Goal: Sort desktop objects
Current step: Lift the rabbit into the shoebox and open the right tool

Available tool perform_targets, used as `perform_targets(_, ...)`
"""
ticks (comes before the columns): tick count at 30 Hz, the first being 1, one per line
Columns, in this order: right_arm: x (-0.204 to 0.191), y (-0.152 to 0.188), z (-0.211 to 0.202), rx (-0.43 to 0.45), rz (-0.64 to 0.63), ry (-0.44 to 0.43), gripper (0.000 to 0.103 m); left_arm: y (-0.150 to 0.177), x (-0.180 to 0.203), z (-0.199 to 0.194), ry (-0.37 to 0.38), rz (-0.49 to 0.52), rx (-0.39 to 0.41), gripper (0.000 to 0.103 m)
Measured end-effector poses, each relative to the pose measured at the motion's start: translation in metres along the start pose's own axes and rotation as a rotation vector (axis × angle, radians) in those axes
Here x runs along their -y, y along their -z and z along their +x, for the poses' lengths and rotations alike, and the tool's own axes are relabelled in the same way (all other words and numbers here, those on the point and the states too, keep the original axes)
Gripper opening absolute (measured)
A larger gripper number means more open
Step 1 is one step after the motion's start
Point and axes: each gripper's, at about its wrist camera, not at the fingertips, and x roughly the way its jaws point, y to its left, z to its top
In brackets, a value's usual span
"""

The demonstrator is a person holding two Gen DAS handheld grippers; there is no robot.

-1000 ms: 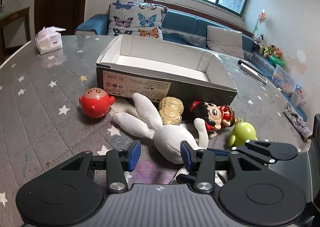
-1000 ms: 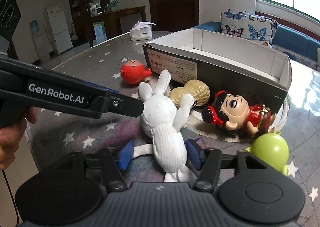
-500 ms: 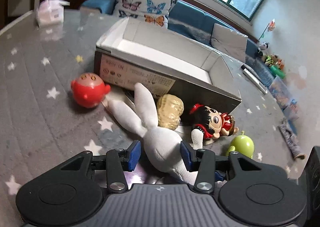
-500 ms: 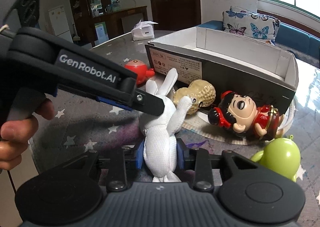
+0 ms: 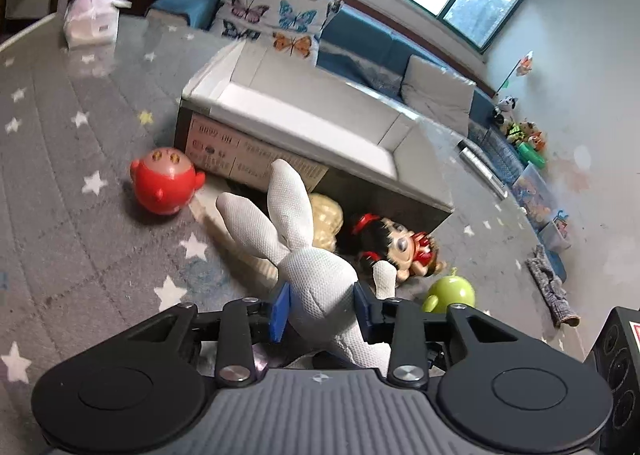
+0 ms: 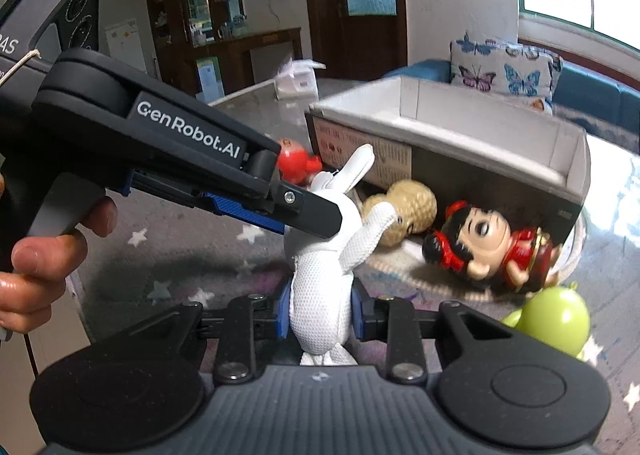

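Observation:
A white cloth rabbit (image 5: 316, 275) is held by both grippers and lifted off the table. My left gripper (image 5: 322, 309) is shut on its head end, ears pointing away. My right gripper (image 6: 318, 315) is shut on its body (image 6: 320, 295). The left gripper also shows in the right wrist view (image 6: 304, 211), clamped on the rabbit's upper part. An open white-lined cardboard box (image 5: 304, 123) stands behind. Before it lie a red round toy (image 5: 164, 187), a peanut toy (image 6: 412, 211), a doll in red (image 6: 488, 247) and a green figure (image 5: 452, 293).
The grey star-patterned tablecloth (image 5: 60, 191) covers the table. A tissue pack (image 5: 90, 21) sits at the far left. A silver tube (image 5: 480, 167) and a grey rag (image 5: 550, 287) lie to the right. A sofa with cushions stands behind the table.
Both grippers have shut on the rabbit. The left one moved forward over its head end, and the rabbit has been raised off the table.

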Motion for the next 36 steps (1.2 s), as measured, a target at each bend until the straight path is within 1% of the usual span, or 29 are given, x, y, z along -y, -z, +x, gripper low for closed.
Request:
perform_targets(6,0.004,-0.021,-0.022,0.091,-0.033,0.031,0.028,-0.020,0.020,-0.020,0.032,0.039,0.088,0.037)
perform_targets(8,0.010,-0.031,-0.025,0.114,-0.046,0.050,0.028,-0.031,0.028,-0.019,0.041,0.054,0.112,0.037)
perform_targets(13,0.029,-0.060,-0.028,0.158,-0.071,0.103,0.028,-0.063,0.048,-0.007,0.066,0.086,0.160,0.037)
perform_targets(17,0.049,-0.081,-0.020,0.172,-0.084,0.144,0.028,-0.089,0.057,0.011,0.088,0.090,0.182,0.037)
perform_targets(23,0.077,-0.105,0.007,0.145,-0.104,0.196,0.028,-0.123,0.057,0.052,0.099,0.079,0.169,0.037)
perform_targets(26,0.091,-0.110,0.026,0.115,-0.107,0.220,0.028,-0.132,0.052,0.071,0.103,0.059,0.150,0.037)
perform_targets(32,0.104,-0.107,0.057,0.057,-0.111,0.259,0.029,-0.134,0.047,0.099,0.093,0.040,0.102,0.036)
perform_targets(34,0.107,-0.105,0.063,0.047,-0.101,0.276,0.032,-0.131,0.046,0.103,0.082,0.045,0.095,0.037)
perform_targets(36,0.109,-0.102,0.063,0.048,-0.083,0.277,0.032,-0.129,0.046,0.104,0.073,0.055,0.097,0.037)
